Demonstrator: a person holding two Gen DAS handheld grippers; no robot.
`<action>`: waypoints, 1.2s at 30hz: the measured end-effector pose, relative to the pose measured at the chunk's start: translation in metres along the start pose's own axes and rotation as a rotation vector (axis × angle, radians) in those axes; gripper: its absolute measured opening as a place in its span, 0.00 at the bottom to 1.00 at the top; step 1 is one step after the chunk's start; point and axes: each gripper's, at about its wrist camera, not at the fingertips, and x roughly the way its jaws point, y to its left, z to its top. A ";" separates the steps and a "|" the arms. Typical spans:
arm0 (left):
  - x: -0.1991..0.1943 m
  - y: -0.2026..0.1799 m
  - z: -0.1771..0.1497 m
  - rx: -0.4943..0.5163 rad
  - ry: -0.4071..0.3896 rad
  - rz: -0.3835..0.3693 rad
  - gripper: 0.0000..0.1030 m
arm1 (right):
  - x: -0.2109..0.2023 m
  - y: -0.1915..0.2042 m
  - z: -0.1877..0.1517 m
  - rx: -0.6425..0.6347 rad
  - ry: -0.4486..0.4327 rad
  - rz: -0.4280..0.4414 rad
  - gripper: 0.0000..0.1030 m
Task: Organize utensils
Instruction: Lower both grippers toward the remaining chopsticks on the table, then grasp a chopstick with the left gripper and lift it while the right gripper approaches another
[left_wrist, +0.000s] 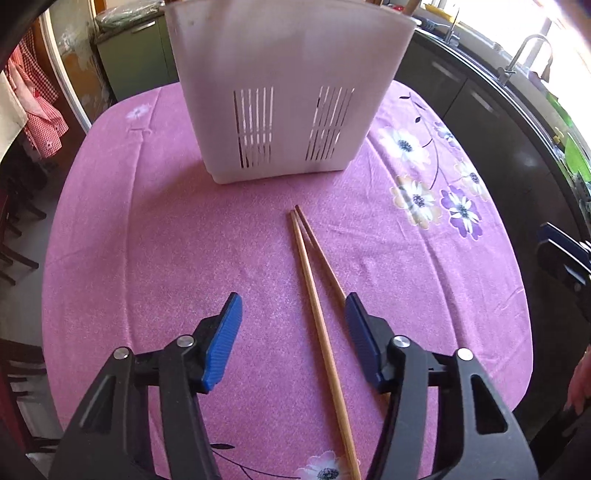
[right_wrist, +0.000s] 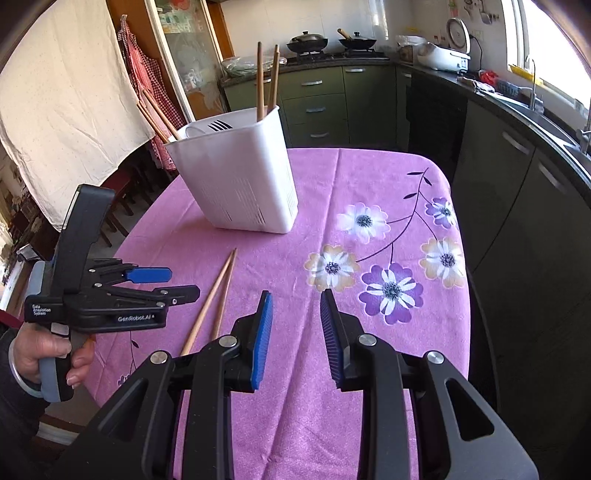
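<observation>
Left gripper: black frame, blue ribbed pads, jaws wide and holding nothing, poised over a tabletop draped in pink cloth with a flower print. Pair of long brown wooden chopsticks: lying on the cloth, tips nearly touching ahead of the jaws, shafts spreading back toward the camera; one runs between the jaws close to the right-hand pad, the other passes beneath that pad. White plastic utensil caddy with slotted walls: upright on the cloth, well ahead of the jaws; its top is cut off in the left wrist view, so its contents are not legible there. Right gripper: same build, jaws moderately apart and empty, above bare cloth with the chopsticks off to the left of them. The right wrist view alone shows the caddy's contents: several wooden chopsticks standing or leaning, plus dark fork tines. It also shows the left gripper side-on, gripped by a hand, low beside the chopsticks, and a kitchen counter with two black woks behind.
</observation>
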 end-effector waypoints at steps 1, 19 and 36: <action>0.004 -0.001 0.001 -0.002 0.009 0.008 0.50 | 0.000 -0.003 -0.004 0.007 0.001 0.006 0.26; 0.041 -0.025 0.018 0.024 0.083 0.094 0.19 | 0.011 -0.014 -0.006 0.038 0.029 0.048 0.26; -0.034 0.008 0.005 0.023 -0.062 0.055 0.07 | 0.025 0.003 0.002 0.009 0.072 0.054 0.32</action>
